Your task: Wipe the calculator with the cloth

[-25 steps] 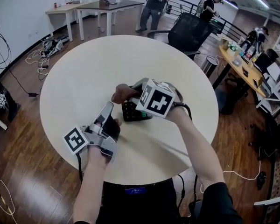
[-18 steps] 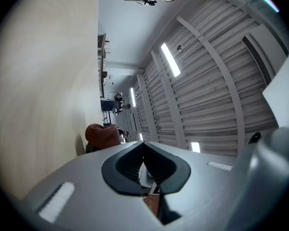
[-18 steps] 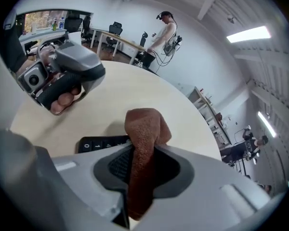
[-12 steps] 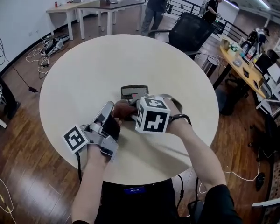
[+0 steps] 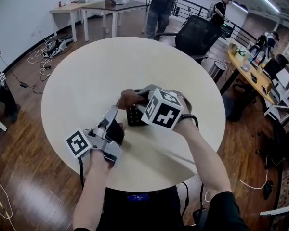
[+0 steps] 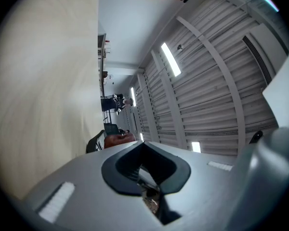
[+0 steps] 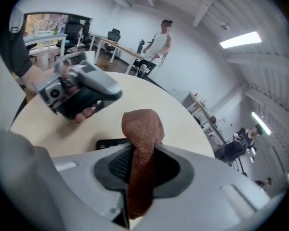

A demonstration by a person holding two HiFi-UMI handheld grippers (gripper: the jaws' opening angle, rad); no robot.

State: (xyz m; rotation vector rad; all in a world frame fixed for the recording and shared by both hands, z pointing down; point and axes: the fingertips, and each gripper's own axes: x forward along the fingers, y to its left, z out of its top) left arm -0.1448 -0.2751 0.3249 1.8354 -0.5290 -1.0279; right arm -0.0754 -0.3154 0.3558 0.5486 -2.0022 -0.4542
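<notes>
A dark calculator (image 5: 134, 116) lies near the middle of the round cream table (image 5: 86, 76). Its far end is hidden under my right gripper (image 5: 134, 103), which is shut on a brown cloth (image 5: 128, 98). In the right gripper view the cloth (image 7: 142, 129) stands bunched between the jaws, with a dark strip of the calculator (image 7: 109, 143) just behind it. My left gripper (image 5: 112, 111) is shut, holds nothing and rests near the table's front, tilted upward to the left of the calculator. It also shows in the right gripper view as the left gripper (image 7: 82, 88).
A black office chair (image 5: 196, 32) stands at the table's far right edge. Desks (image 5: 108, 6) and standing people (image 5: 160, 4) are at the back. Cables (image 5: 48, 49) lie on the wooden floor to the left. A cluttered desk (image 5: 253, 64) is on the right.
Half a second ago the cloth sat on the calculator's near end with the display showing. My right gripper has since carried it back over the far end, where it was a second ago. Left gripper unmoved.
</notes>
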